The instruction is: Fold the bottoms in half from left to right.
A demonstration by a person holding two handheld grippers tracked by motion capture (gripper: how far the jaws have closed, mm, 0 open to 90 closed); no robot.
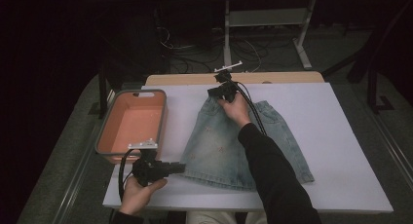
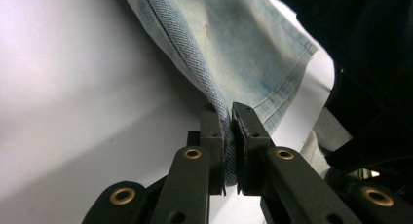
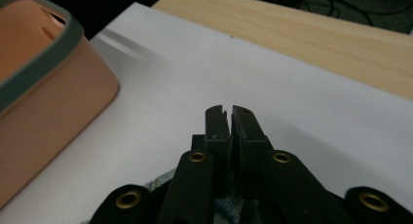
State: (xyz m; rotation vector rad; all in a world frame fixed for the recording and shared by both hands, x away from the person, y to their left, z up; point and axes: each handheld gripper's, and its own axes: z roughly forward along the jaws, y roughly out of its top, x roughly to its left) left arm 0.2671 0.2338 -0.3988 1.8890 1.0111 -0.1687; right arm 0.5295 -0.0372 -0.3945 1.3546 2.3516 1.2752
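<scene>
Both claws (image 2: 229, 112) clamped on denim skirt (image 1: 229, 146)

Denim skirt (image 1: 221, 151): right half partly hidden under the person's sleeve (image 1: 272, 175) in high view. In right gripper view only a denim scrap shows below the right claw (image 3: 229, 118), cut off by the bottom edge. Orange bin (image 3: 44, 102) cropped at left. Skirt's embroidery too small to tell.

Orange bin (image 1: 130, 124) with grey rim sits on the white surface (image 1: 331, 136), just beyond the left jaws and left of the right jaws. Wooden edge (image 1: 195, 79) and tangled floor cables (image 1: 195, 51) lie beyond the right jaws.
</scene>
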